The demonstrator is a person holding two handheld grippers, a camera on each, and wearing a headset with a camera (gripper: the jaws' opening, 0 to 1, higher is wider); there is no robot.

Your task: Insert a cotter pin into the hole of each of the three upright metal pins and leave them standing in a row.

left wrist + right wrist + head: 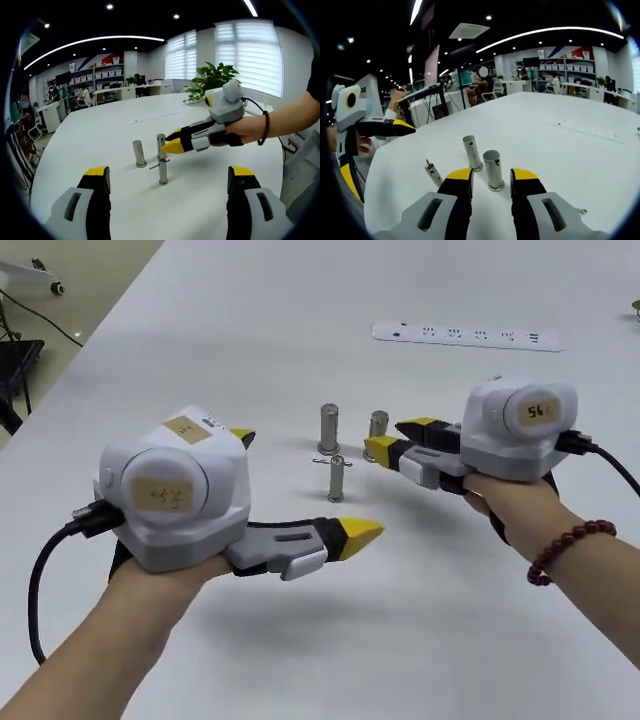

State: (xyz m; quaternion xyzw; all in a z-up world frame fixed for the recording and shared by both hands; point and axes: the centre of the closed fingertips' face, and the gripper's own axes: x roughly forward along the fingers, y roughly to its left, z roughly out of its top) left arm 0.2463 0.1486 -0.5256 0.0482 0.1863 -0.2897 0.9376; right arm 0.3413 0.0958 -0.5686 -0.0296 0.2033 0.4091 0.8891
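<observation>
Three upright metal pins stand on the white table (300, 330). The nearest pin (336, 478) (163, 171) (434, 174) has a cotter pin (334, 462) (160, 163) through its top. The bare far-left pin (329, 428) (138, 153) (471, 152) stands alone. The third pin (378, 424) (161, 143) (493, 169) is also bare. My right gripper (397, 437) (491, 175) is narrowly open, with that third pin in the gap at its tips. My left gripper (300, 483) (168, 175) is wide open, short of the pins, holding nothing.
A white power strip (465, 335) (150, 118) lies far back on the table. A small thin metal piece (581, 211) lies on the table at the right of the right gripper view. A cable (40, 590) trails from the left gripper.
</observation>
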